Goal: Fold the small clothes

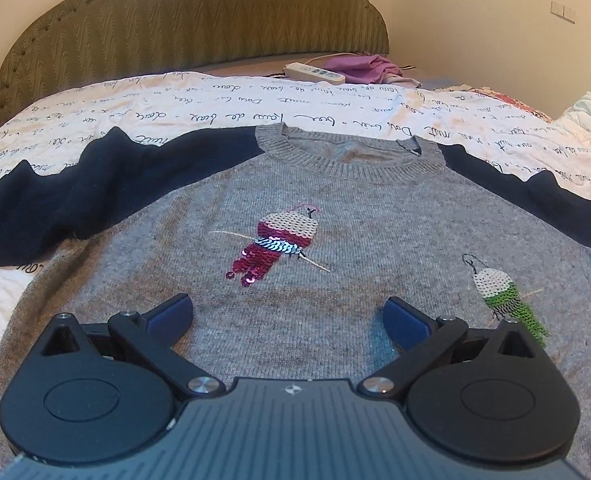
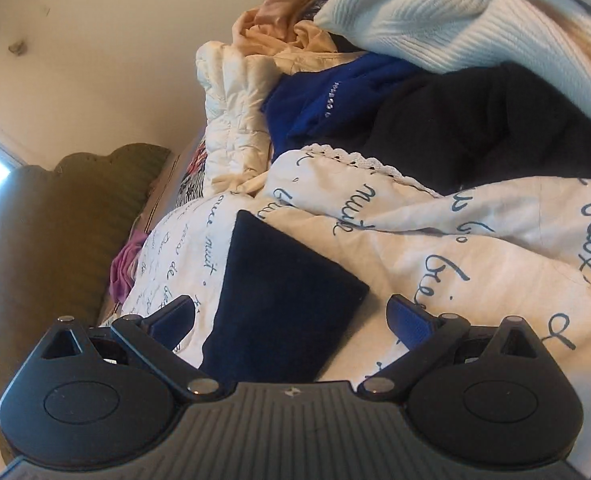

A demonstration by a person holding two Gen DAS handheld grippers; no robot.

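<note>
Bed [image 1: 95, 100] holds a sweater [image 1: 315, 240], flat, near its front edge. Left tongs [image 1: 289, 314] and right tongs [image 2: 289, 316] gape wide. Soft, light knit; pinch the sleeve [image 2: 279, 292] end.

One grey sweater [image 1: 335, 200] spread flat, two navy sleeves. Two sequin birds on front: one pink [image 1: 279, 240], one green [image 1: 503, 296]. One power strip [image 1: 313, 72]. One purple garment [image 1: 367, 68]. One headboard [image 1: 191, 16]. Clothes pile [image 2: 415, 80]: roughly five garments, overlap hinders count. Two grippers: left gripper [image 1: 289, 316], right gripper [image 2: 291, 316].
</note>
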